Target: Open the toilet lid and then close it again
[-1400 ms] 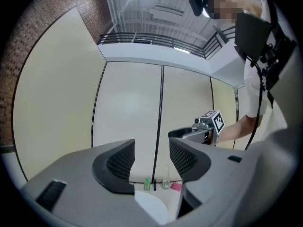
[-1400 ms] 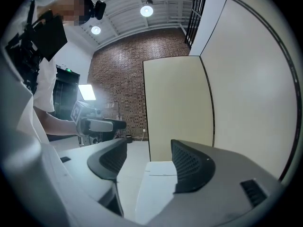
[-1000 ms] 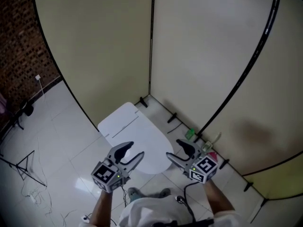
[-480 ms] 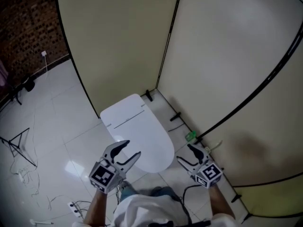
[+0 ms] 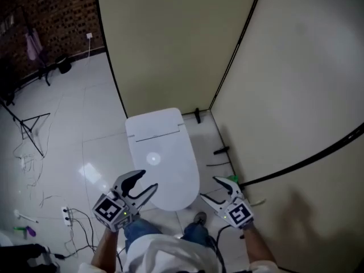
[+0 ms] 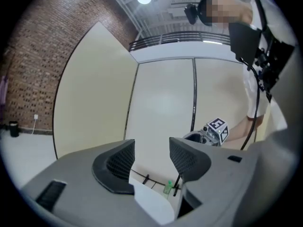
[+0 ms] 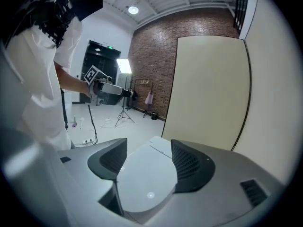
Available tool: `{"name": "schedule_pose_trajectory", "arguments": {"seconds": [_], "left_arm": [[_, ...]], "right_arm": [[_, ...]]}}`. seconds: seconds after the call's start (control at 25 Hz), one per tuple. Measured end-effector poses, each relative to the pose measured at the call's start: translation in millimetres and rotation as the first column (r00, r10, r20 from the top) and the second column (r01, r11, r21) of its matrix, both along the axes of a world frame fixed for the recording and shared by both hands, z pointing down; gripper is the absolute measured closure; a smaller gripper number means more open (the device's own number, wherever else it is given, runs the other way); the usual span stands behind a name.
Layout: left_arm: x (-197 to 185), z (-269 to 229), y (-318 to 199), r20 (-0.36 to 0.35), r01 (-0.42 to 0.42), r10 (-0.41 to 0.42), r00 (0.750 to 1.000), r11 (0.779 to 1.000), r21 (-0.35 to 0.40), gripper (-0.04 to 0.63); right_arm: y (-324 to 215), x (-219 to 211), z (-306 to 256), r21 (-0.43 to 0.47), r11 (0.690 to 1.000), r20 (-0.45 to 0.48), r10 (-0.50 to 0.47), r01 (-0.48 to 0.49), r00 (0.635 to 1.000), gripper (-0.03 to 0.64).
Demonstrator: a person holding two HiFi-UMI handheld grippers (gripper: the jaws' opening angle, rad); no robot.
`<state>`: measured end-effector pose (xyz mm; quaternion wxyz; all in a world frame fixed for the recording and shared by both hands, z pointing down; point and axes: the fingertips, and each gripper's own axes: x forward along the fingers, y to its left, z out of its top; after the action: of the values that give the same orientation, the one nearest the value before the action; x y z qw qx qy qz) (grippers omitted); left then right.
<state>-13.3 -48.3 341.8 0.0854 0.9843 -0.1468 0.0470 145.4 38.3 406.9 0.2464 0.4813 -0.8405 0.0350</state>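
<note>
The white toilet [image 5: 162, 164] stands against the beige partition with its lid down flat. In the head view my left gripper [image 5: 143, 182] hovers at the lid's front left edge, open, with nothing between its jaws. My right gripper [image 5: 212, 189] hangs open and empty off the front right of the bowl, apart from it. The left gripper view looks over the lid's [image 6: 154, 205] near corner past its open jaws [image 6: 151, 160]. In the right gripper view the closed lid [image 7: 147, 178] shows through the gap of the open jaws [image 7: 149, 162].
Beige partition panels [image 5: 170, 44] with black feet close off the back and right side. A small green bottle [image 5: 232, 179] lies on the floor right of the toilet. A power strip with cables [image 5: 67, 214] and a tripod stand [image 5: 28, 127] are on the tiled floor at left.
Both grippers have sunk toward the toilet's front, the right one rolling as it came down. The head view has swung so the toilet sits more central. Jaw gaps look unchanged.
</note>
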Motion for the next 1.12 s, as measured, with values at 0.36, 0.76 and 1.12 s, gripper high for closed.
{"name": "schedule_pose_trajectory", "arguments": {"seconds": [0.36,0.76,1.12], "left_arm": [[28.2,53.0,78.1,-0.009,0.374,-0.379,0.925,0.916,-0.143,0.371],[-14.0,166.1,160.9,0.041,0.603,-0.621,0.782,0.740,-0.299,0.371],[-5.6,237.8,206.0,0.071,0.647,-0.663,0.745,0.695,-0.313,0.371]], "right_arm": [[36.6,77.8,87.7,-0.338,0.941,0.284,0.090,0.012,0.954,0.318],[31.9,81.3,292.1,-0.801,0.598,0.528,0.678,0.033,0.511,0.318],[8.6,77.6,396.5,-0.861,0.500,0.505,0.823,0.091,0.259,0.318]]}}
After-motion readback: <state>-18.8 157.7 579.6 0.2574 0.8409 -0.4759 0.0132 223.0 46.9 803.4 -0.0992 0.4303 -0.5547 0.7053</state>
